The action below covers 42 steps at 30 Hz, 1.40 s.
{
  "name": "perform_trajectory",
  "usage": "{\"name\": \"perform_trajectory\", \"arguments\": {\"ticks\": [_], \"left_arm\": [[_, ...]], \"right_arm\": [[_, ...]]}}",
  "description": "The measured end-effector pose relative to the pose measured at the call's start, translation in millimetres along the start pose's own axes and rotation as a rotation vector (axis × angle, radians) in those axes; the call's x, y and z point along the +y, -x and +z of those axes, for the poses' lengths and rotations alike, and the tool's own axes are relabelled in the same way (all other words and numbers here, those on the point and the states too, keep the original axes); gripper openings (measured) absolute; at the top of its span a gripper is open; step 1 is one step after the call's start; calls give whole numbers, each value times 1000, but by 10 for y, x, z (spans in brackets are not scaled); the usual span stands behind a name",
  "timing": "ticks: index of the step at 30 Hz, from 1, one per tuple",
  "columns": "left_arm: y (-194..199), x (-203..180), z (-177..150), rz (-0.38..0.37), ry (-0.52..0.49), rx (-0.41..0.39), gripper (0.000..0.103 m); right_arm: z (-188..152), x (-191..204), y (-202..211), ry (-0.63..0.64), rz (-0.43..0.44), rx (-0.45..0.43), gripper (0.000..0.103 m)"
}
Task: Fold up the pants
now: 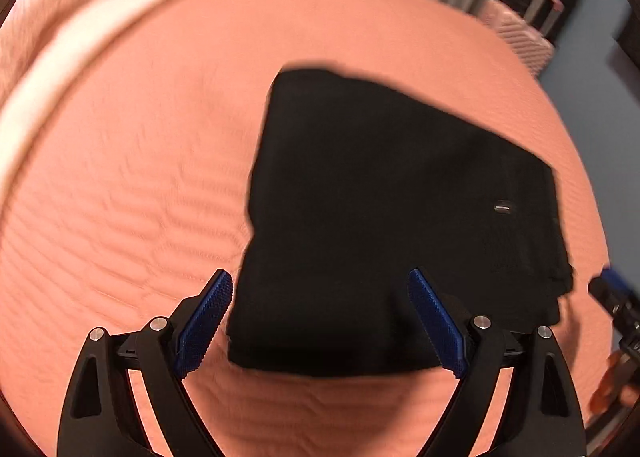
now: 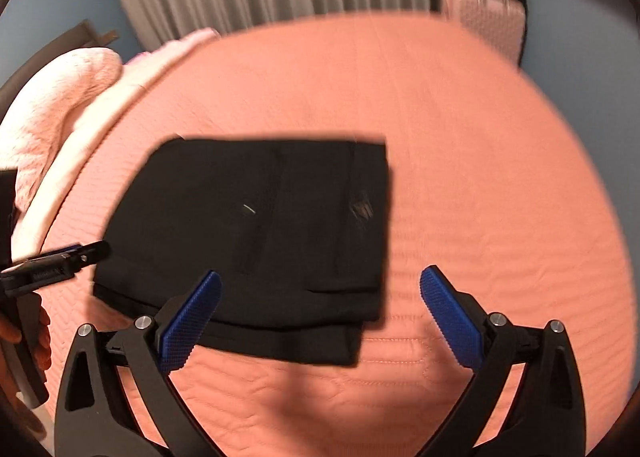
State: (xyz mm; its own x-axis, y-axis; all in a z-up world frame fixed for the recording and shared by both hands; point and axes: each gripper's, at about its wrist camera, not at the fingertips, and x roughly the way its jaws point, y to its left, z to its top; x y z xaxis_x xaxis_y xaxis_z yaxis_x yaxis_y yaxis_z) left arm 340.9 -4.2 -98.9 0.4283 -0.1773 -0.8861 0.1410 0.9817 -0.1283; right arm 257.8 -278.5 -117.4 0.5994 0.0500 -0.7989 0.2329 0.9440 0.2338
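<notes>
Two wide-open, empty grippers hover as we look down at the black folded pants (image 1: 384, 217) on the coral bed (image 1: 140, 177): our left gripper (image 1: 320, 321) straddles their near edge, our right gripper (image 2: 320, 321) their near right corner.

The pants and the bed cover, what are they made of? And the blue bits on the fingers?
Pants: looks like soft matte black cloth, lying in flat folded layers.
Bed cover: seems quilted salmon fabric, with stitched wavy lines.
Blue pads on the fingers: probably rubber or plastic, with a grid-like textured surface; the black frame looks like hard plastic.
</notes>
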Motion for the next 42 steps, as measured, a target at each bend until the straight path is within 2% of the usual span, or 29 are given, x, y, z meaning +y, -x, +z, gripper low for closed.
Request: {"name": "perform_trajectory", "arguments": {"ticks": [4, 5, 7, 8, 9, 11, 13, 14, 15, 17, 20, 24, 29, 32, 34, 35, 36, 37, 39, 41, 42], "left_arm": [[-325, 64, 14, -78, -5, 20, 85], [-369, 56, 7, -77, -3, 16, 86], [-383, -1, -4, -64, -19, -19, 86], [-392, -10, 1, -62, -22, -19, 86], [-391, -8, 3, -64, -18, -21, 85], [-367, 1, -6, -68, -20, -23, 73], [-314, 34, -19, -97, -10, -20, 40], [-267, 59, -22, -113, 5, -15, 31], [-211, 79, -24, -116, 15, -16, 19], [-86, 65, -35, -138, 17, -13, 15], [145, -6, -182, -129, -27, -15, 8], [463, 90, -578, -205, 18, 19, 7], [747, 95, -1478, -244, 37, 74, 7], [924, 69, -1930, -234, 19, 79, 8], [980, 26, -2144, -206, -13, 80, 14], [981, -13, -2238, -160, -60, 63, 18], [966, -40, -2296, -99, -98, 54, 29], [989, -16, -2324, -58, -102, 45, 33], [1137, 61, -2277, -40, -73, 33, 33], [1429, 108, -2224, 49, -96, -29, 31], [1546, 85, -2199, 82, -124, -63, 31]], "right_arm": [[-126, -207, -402, -122, 131, 88, 98], [-175, -201, -440, -145, 142, 74, 98], [-204, -104, -443, -108, 173, 51, 98], [-221, -22, -452, -94, 215, 56, 96], [-238, 47, -470, -91, 214, 70, 91], [-265, 119, -478, -67, 161, 63, 85], [-274, 55, -450, -90, 134, 60, 61], [-268, -32, -402, -126, 160, 63, 43], [-253, -92, -335, -153, 192, 64, 29], [-211, -86, -157, -135, 204, 59, 22], [-225, -13, 128, -82, 202, 60, 20], [-528, -68, 564, -70, 217, 77, 19], [-1379, -227, 1051, -93, 204, 133, 19], [-1877, -336, 1308, -117, 197, 158, 19], [-2098, -352, 1364, -70, 171, 164, 22], [-2176, -354, 1341, -51, 152, 181, 33], [-2243, -397, 1340, -56, 125, 195, 42], [-2286, -468, 1408, -84, 119, 195, 42], [-2319, -596, 1676, -131, 92, 145, 40], [-2347, -593, 2025, -79, -8, 50, 42], [-2318, -524, 2160, -34, -26, 6, 41]]}}
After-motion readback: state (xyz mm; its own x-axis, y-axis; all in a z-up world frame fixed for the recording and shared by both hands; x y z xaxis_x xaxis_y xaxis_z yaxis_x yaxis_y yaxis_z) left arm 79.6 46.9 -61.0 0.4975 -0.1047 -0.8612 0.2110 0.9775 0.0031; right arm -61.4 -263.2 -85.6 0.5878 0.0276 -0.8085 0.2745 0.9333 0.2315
